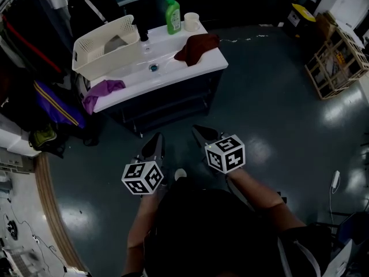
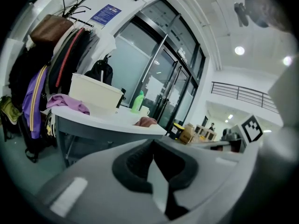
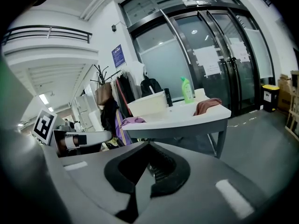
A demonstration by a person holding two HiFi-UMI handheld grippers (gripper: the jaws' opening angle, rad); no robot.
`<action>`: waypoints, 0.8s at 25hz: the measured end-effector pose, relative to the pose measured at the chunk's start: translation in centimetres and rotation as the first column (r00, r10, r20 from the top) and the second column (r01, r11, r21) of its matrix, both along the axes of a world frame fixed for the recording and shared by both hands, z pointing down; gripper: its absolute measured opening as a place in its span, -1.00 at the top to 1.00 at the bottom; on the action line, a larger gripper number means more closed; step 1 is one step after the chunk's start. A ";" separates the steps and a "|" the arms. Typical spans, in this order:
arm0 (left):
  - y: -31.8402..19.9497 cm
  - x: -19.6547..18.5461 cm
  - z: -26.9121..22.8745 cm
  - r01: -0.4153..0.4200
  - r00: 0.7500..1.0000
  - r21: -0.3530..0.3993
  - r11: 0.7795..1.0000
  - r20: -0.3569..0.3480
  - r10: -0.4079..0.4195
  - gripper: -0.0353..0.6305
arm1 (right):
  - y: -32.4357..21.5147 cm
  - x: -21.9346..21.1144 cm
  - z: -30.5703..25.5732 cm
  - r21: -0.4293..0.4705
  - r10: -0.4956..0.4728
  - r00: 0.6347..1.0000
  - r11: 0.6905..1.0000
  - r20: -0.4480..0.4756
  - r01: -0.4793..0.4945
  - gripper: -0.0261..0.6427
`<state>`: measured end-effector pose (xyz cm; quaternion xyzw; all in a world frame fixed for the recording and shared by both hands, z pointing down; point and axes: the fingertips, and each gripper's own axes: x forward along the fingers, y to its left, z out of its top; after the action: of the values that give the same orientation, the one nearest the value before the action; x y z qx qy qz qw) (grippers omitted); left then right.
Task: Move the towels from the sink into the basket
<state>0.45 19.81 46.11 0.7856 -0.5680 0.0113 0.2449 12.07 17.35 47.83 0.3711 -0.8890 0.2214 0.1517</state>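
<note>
Left gripper (image 1: 155, 138) and right gripper (image 1: 200, 131) held in front of the sink (image 1: 164, 68), well apart from it.
Both pairs of jaws are together with nothing between them. A dark red towel (image 1: 196, 46) lies at the sink's right edge; a purple towel (image 1: 102, 91) hangs over its front left corner; the basket (image 1: 92, 59) stands at the rear left corner, and a green bottle (image 1: 173, 16) at the rear edge.

At upper left of the head view, the basket (image 1: 101, 62) is showing as cream moulded plastic with a slotted, matt wall, while the sink top (image 1: 167, 68) beside it is presenting a smooth, glossy white finish. The maroon towel (image 1: 195, 47) and the purple towel (image 1: 104, 90) are reading as soft, matt cloth. The dark floor (image 1: 288, 114) is reflecting lights off a smooth, glossy surface.
</note>
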 end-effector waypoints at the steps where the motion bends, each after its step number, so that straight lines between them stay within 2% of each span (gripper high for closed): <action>1: -0.4 -0.3 0.0 -0.002 1.000 -0.001 1.000 -0.001 0.002 0.87 | -0.3 -0.3 0.0 -0.002 0.001 1.000 1.000 -0.001 -0.001 0.93; 20: -4.3 -5.7 1.5 -0.039 0.999 -0.045 0.998 -0.029 0.038 0.87 | -4.3 -5.2 0.8 -0.020 0.033 0.999 0.999 -0.041 -0.034 0.93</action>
<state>-5.26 15.47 47.61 0.7908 -0.5488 0.0177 0.2704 6.91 13.08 48.67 0.3889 -0.8770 0.2255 0.1699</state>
